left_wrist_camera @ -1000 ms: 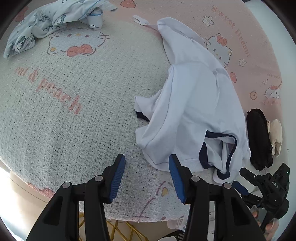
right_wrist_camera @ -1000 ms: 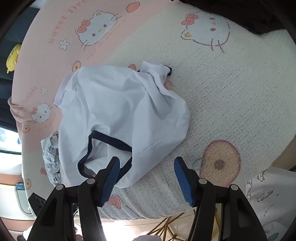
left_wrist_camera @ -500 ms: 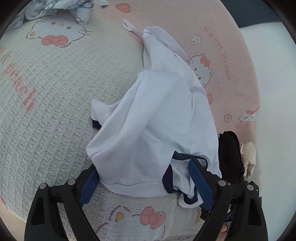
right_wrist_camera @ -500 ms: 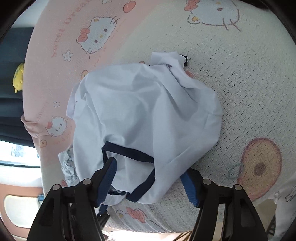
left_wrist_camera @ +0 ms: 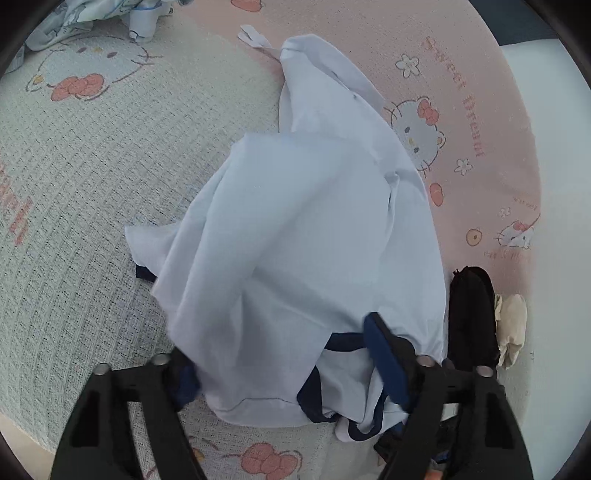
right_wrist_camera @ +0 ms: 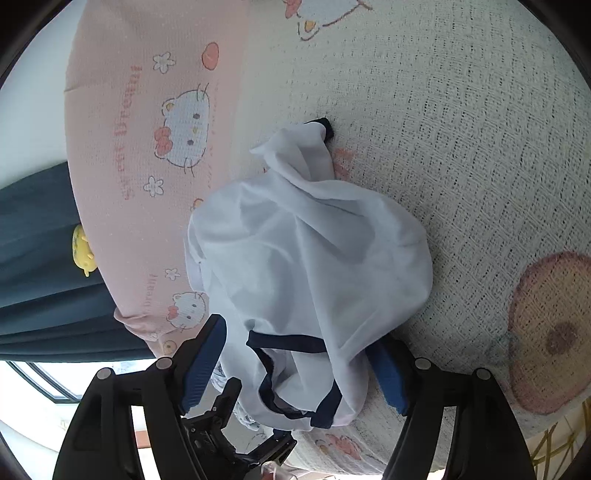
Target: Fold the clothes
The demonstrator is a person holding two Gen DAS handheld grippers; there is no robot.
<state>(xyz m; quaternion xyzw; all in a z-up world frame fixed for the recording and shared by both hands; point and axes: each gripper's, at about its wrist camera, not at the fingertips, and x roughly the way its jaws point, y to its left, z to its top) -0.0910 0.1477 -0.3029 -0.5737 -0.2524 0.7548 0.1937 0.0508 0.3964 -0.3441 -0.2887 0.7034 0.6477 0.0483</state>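
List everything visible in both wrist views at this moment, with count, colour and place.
shirt: one, white with navy trim, crumpled on the blanket.
blanket: one, cream and pink with cartoon cats, covers the bed.
patterned garment: one, pale blue, far corner.
black item: one, beside the shirt.
cream item: one, next to the black item.
yellow toy: one, on dark curtain.
left tongs: black with blue pads, straddling the shirt's hem.
right tongs: same colours, open around the neckline.
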